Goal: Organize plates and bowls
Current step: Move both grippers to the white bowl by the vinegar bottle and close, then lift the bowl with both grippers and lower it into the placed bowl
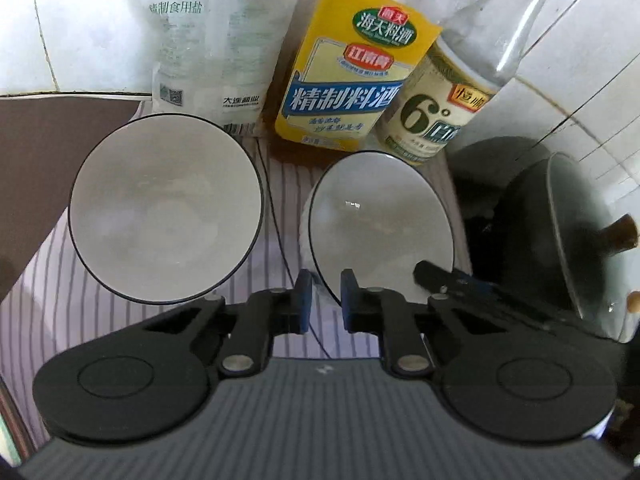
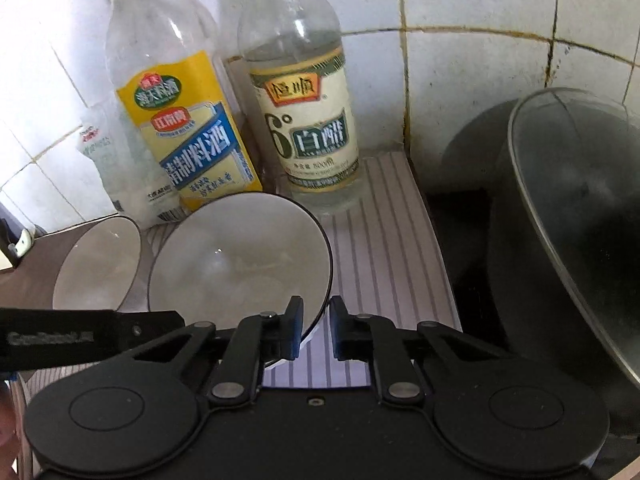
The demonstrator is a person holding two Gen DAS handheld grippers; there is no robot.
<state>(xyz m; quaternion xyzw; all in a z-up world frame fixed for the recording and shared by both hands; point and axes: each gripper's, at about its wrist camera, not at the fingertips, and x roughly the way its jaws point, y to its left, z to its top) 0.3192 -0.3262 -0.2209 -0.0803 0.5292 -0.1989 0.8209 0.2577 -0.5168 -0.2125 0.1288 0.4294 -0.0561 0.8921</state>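
A striped cloth [image 2: 384, 248] is laid over the counter in a corner of glossy white tiled wall [image 2: 460, 92], with yellowed grout. Two round, smooth white bowls with thin dark rims are set on it: left bowl [image 1: 164, 208], right bowl [image 1: 380, 228], before a salt bag [image 1: 208, 40], cooking-wine bottle [image 1: 348, 76] and vinegar bottle [image 1: 440, 112]. The right bowl's near rim is clamped by both the left tool [image 1: 326, 296] and right tool [image 2: 316, 330].

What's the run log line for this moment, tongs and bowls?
left tongs: shut on pot-side bowl rim | right tongs: shut on same rim | second bowl: untouched alongside
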